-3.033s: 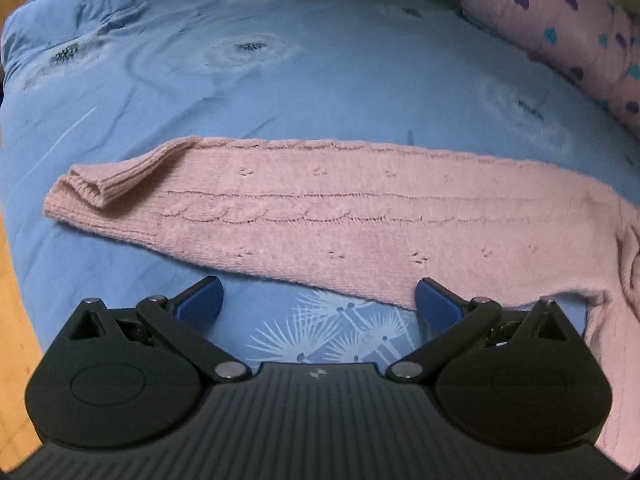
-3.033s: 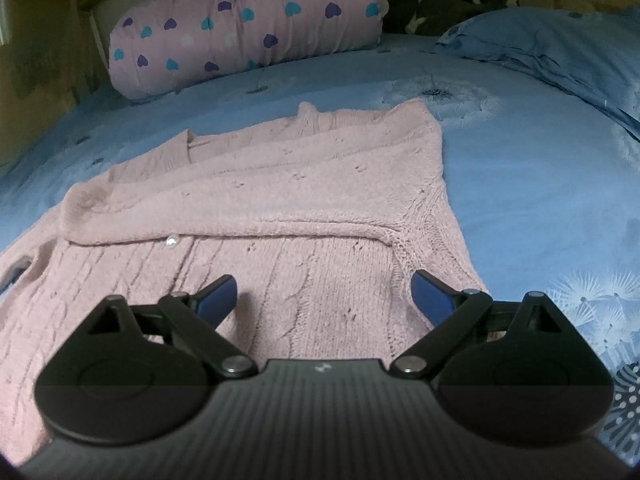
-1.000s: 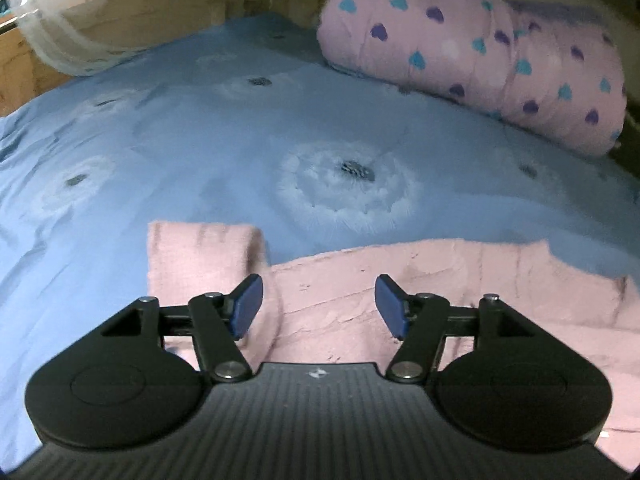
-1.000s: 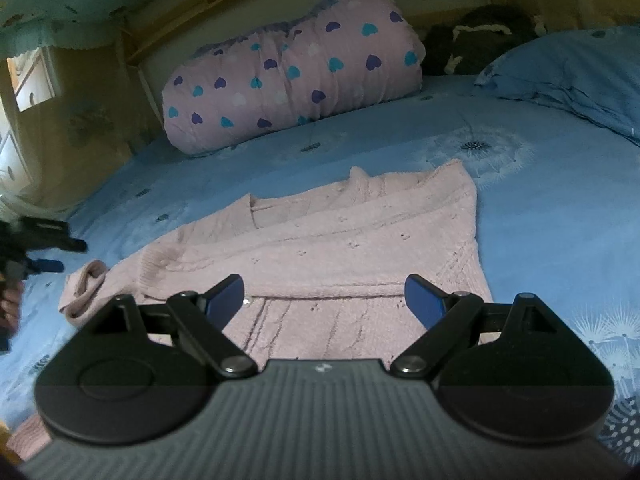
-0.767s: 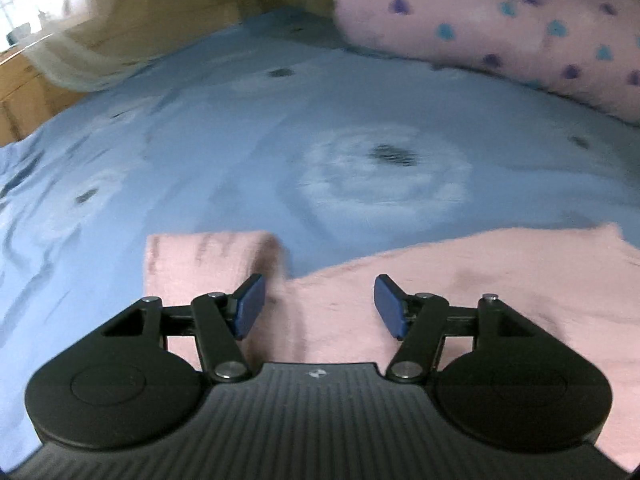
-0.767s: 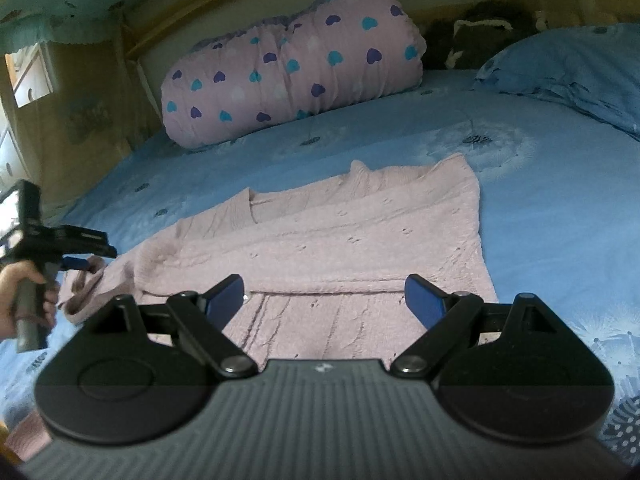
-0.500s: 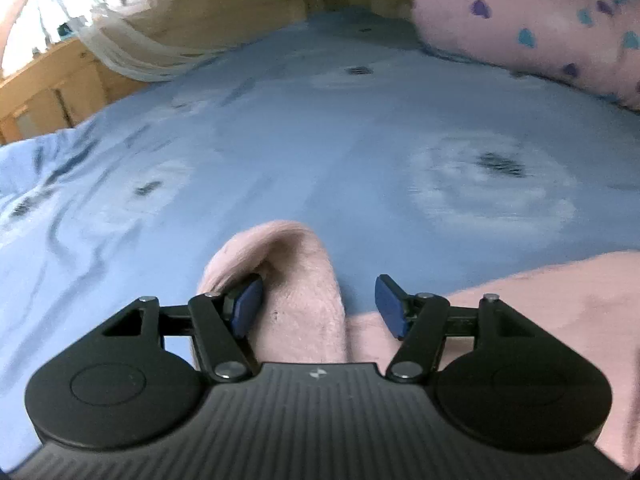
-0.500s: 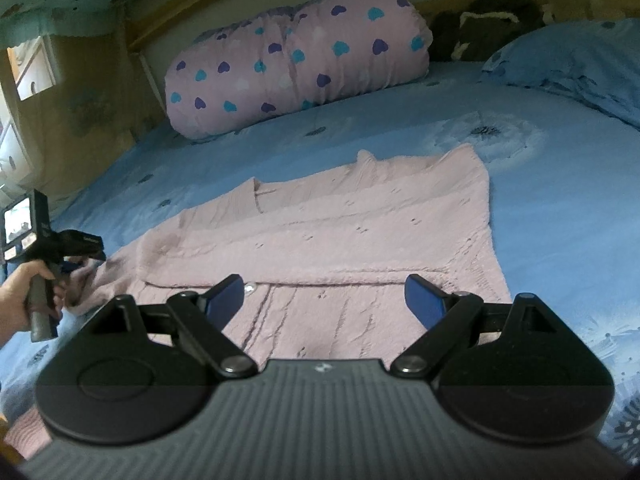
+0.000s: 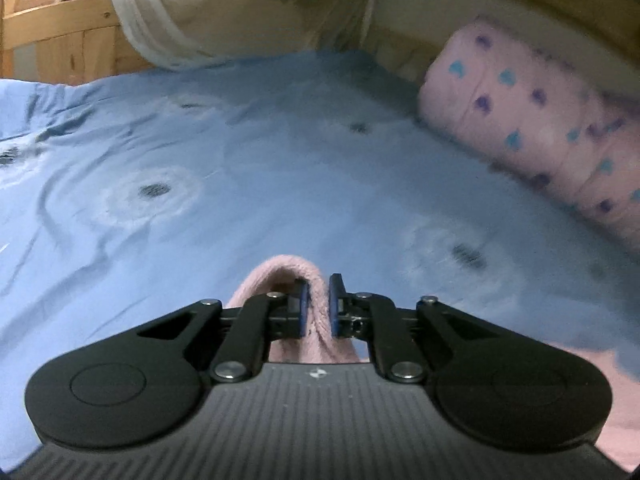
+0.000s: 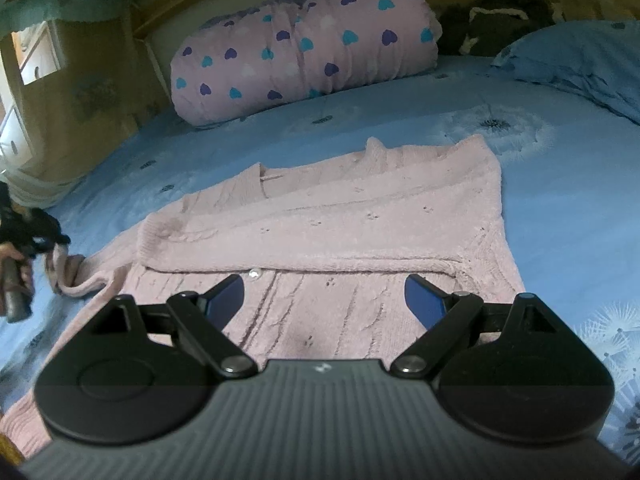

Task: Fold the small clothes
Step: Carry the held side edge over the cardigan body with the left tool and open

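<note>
The pink cardigan (image 10: 340, 240) lies flat on the blue bedsheet (image 10: 560, 184), its collar toward the heart-print bolster (image 10: 304, 56). One sleeve (image 10: 304, 248) is already folded across the chest, so I judge the fold about a third done: the other sleeve still has to come over, and then the body has to be doubled up.

My left gripper (image 9: 318, 304) is pinched shut on the cuff (image 9: 288, 276) of that other sleeve, the knit bunched into a loop between my fingertips. In the right wrist view the same cuff (image 10: 68, 276) hangs lifted at the far left edge, just beside my left hand (image 10: 16, 276). My right gripper (image 10: 324, 296) hovers over the cardigan's lower front with its jaws spread wide, holding nothing.

Three seconds ago my left jaws were wide apart and that sleeve lay stretched out flat on the sheet. Half a second ago they were still partly apart around the cuff; now they have clamped on it. My right gripper has barely shifted.
</note>
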